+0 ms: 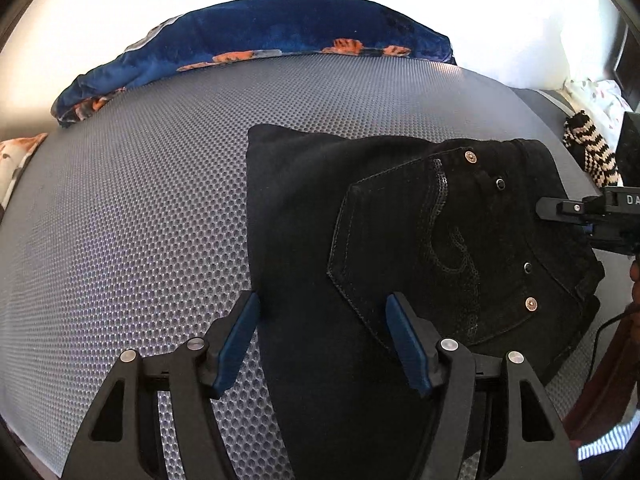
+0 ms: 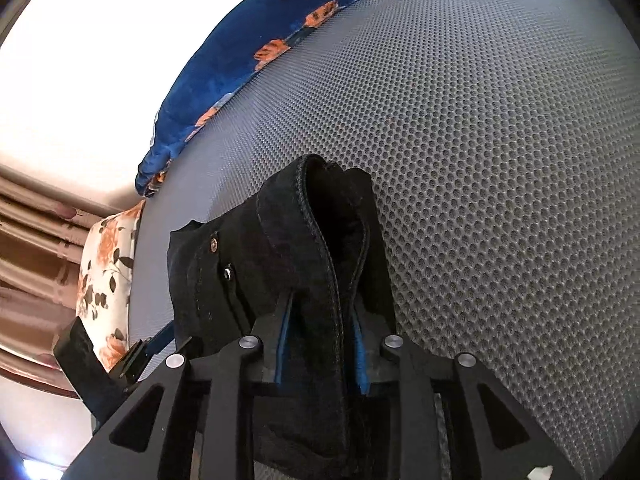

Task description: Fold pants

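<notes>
Pants [image 1: 400, 216] folded on mat [image 1: 120, 200]; right gripper [image 2: 320, 348] clamps waistband, left gripper [image 1: 324, 340] spread apart

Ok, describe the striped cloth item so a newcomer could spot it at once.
Start at the grey honeycomb mat and find the folded black pants on it. Past the pants' waistband end, at the mat's far right edge, lies a small knitted piece. Its black and cream zigzag stripes set it apart from the plain black denim and the blue floral blanket.
</notes>
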`<state>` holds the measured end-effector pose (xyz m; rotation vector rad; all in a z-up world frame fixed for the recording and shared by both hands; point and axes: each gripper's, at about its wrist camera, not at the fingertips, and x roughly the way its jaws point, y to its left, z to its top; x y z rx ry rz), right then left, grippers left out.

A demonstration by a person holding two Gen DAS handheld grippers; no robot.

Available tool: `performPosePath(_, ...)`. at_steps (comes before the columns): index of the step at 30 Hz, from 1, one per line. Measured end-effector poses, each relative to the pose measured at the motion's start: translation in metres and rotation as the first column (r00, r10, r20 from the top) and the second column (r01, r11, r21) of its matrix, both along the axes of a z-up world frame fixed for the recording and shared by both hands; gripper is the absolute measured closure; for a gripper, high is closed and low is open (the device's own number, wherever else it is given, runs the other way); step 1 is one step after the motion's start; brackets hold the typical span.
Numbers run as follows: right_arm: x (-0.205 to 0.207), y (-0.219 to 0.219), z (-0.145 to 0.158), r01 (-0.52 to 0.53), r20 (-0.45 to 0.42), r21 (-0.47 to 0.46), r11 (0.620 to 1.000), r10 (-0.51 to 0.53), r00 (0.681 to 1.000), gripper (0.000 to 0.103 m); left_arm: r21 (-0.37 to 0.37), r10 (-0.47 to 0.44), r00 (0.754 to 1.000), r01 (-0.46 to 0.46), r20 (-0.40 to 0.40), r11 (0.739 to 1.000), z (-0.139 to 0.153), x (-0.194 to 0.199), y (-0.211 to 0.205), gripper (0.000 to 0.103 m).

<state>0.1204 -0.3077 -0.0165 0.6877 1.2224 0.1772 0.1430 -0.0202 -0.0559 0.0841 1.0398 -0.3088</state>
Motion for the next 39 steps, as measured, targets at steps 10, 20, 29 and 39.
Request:
performPosePath(10, -0.035, -0.002, 0.023, 0.003, 0.005, -0.045, 0.999, -0.003, 1.0, 0.078, 0.009, -0.016, 1.0, 0.016, 0.01, 1.0, 0.005, -0.021, 0.002, 0.036)
performPosePath(20, -0.066, 0.003, 0.026, -0.004, -0.003, -0.008, 1.0, 0.004, 1.0, 0.078, -0.011, -0.023, 1.0, 0.023, -0.006, 1.0, 0.0, -0.044, 0.01, 0.036)
performPosePath(29, -0.082, 0.015, 0.064, -0.016, 0.068, -0.067, 0.998, 0.02, 0.997, 0.093, -0.023, -0.042, 0.999, 0.041, -0.02, 0.999, 0.0, -0.049, 0.015, 0.036)
performPosePath(39, -0.096, 0.021, 0.041, -0.017, -0.001, -0.16, 0.987, 0.017, 1.0, 0.094, -0.004, -0.059, 0.998, 0.059, -0.026, 0.998, -0.001, -0.057, 0.019, 0.036)
